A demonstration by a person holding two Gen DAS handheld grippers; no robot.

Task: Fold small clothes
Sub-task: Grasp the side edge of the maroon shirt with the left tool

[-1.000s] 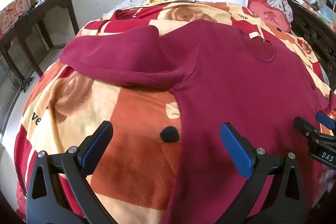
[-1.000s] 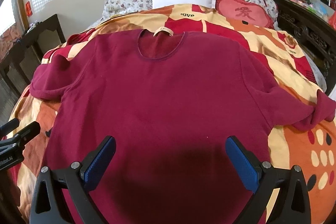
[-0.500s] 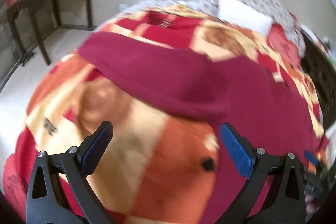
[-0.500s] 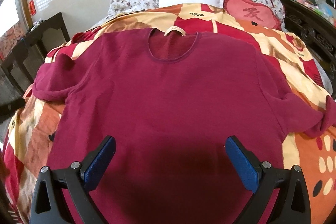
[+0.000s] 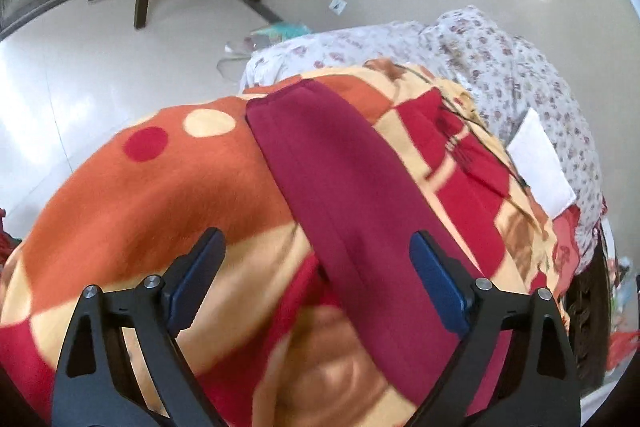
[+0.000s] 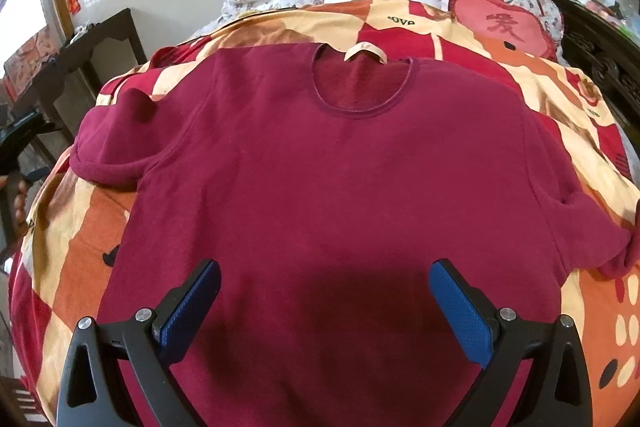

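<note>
Left hand-held gripper (image 5: 316,275) closing, unclamped, over maroon sleeve (image 5: 344,187); right hand-held gripper (image 6: 324,303) hanging open above maroon shirt (image 6: 340,163), blanket (image 6: 400,19) reading "love" upside down.

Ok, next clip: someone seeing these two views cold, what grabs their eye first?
The dark red sweater spread flat, neckline away from the camera, fills the middle of the right wrist view on a bold orange, red and cream blanket. In the left wrist view one long sleeve runs diagonally across that blanket, between the closing jaws of the left gripper, whose pads are not yet pressing it. The right gripper hangs open over the sweater's lower half.
</note>
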